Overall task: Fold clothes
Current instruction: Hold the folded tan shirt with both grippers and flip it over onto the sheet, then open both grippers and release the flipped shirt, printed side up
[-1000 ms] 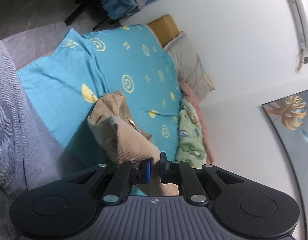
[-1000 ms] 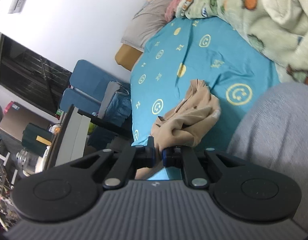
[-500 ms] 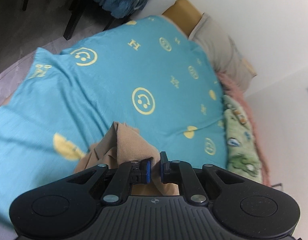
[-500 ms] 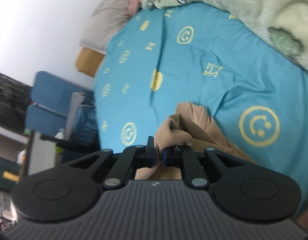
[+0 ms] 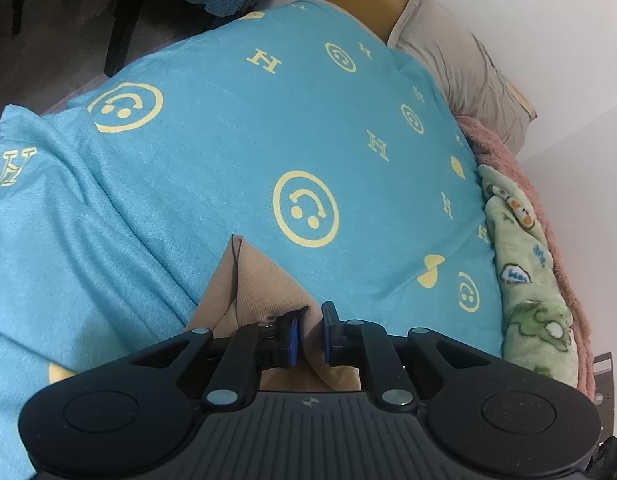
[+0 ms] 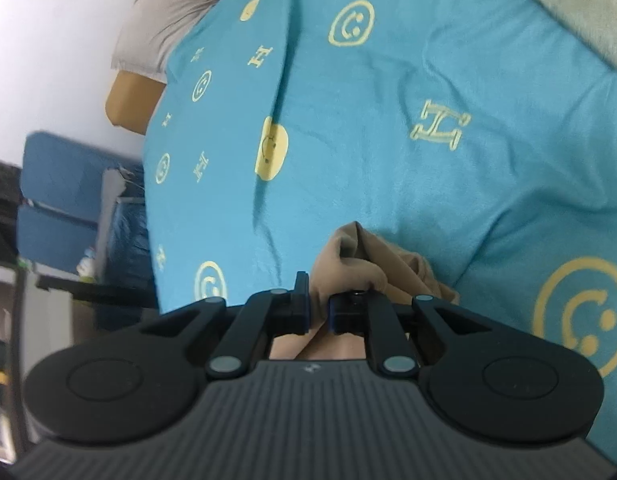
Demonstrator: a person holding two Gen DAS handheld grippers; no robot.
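The left gripper [image 5: 308, 328] pinches a fold of a tan ribbed garment [image 5: 260, 280], its jaws nearly together with cloth between the blue pads. The right gripper [image 6: 318, 308] likewise clamps a bunched edge of the same tan garment [image 6: 356, 260], its jaws having eased apart slightly around the cloth. The garment lies crumpled just ahead of both tools on the turquoise smiley-print blanket [image 5: 228, 152]. Compared with a second ago, both views sit lower and closer to the blanket, and the grey trouser leg has left view. Farther off lie a green cartoon blanket [image 5: 524, 280] and a beige pillow [image 5: 456, 60].
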